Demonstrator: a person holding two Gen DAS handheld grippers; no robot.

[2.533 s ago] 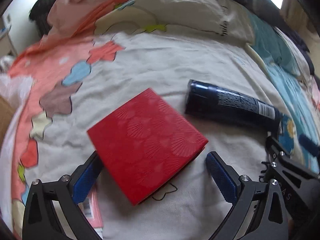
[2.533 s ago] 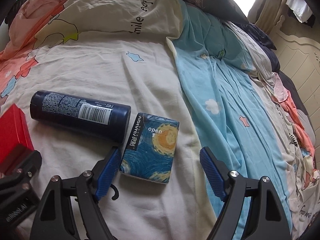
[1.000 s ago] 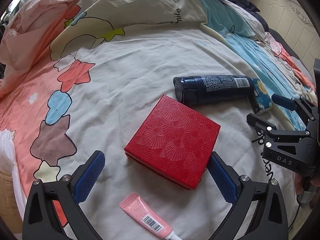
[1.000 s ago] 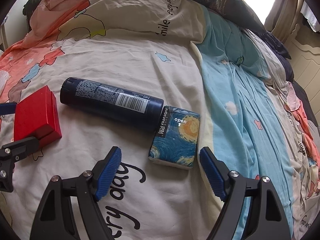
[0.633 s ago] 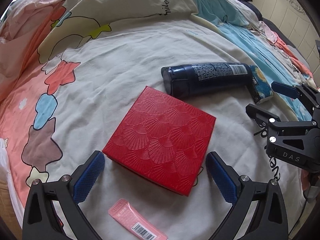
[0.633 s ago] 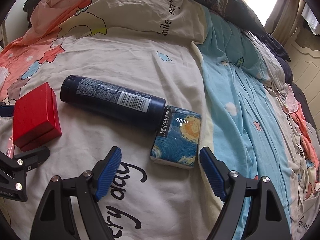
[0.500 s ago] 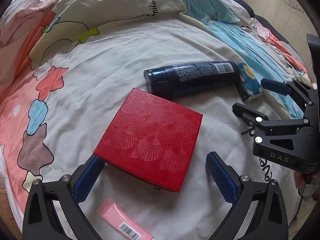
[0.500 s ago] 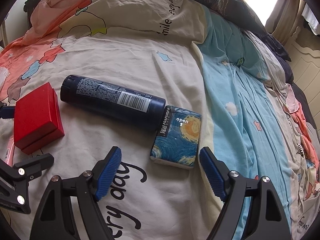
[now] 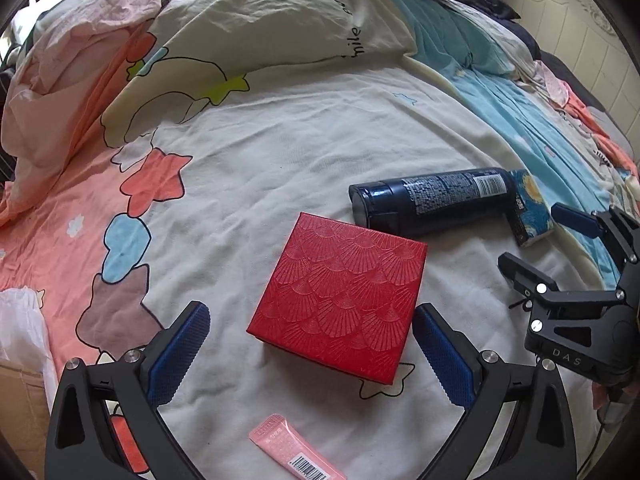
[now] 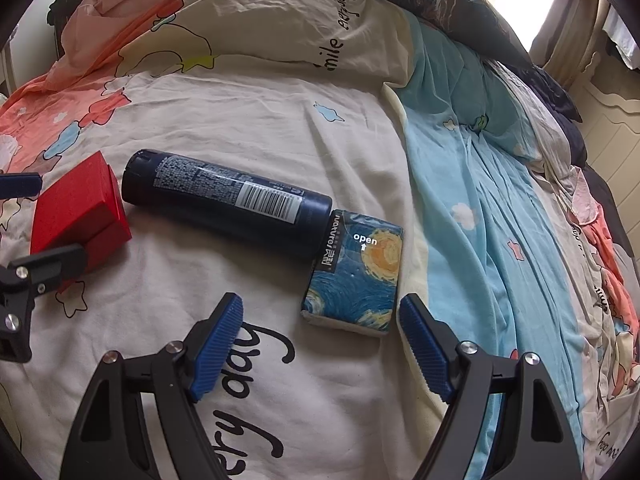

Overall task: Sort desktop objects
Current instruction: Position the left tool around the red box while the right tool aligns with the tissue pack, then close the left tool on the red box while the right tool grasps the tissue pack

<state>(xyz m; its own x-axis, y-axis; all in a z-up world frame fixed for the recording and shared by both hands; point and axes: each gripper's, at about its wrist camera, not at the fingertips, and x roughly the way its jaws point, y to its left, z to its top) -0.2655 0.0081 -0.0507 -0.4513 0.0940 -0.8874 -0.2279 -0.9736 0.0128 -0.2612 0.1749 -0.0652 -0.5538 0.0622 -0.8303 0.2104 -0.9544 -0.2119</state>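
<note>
Change: red box [image 9: 340,294] has shifted right of its earlier place, frame centre.
Box surface: embossed fan pattern, lid closed.
Left gripper [image 9: 310,354]: wide apart, empty, flanking box.
Right gripper [image 10: 320,340]: spread, empty, below tissue pack [image 10: 356,274].

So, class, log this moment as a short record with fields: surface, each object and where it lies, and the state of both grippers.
surface: bedsheet, cartoon print
red box: flat, lid on, ahead of the left gripper, between its fingers' line
dark blue bottle: lying on its side, one end against the tissue pack
tissue pack: starry print, ahead of the right gripper
pink tube: lying near the left gripper's base
left gripper: open, holding nothing
right gripper: open, holding nothing
</note>
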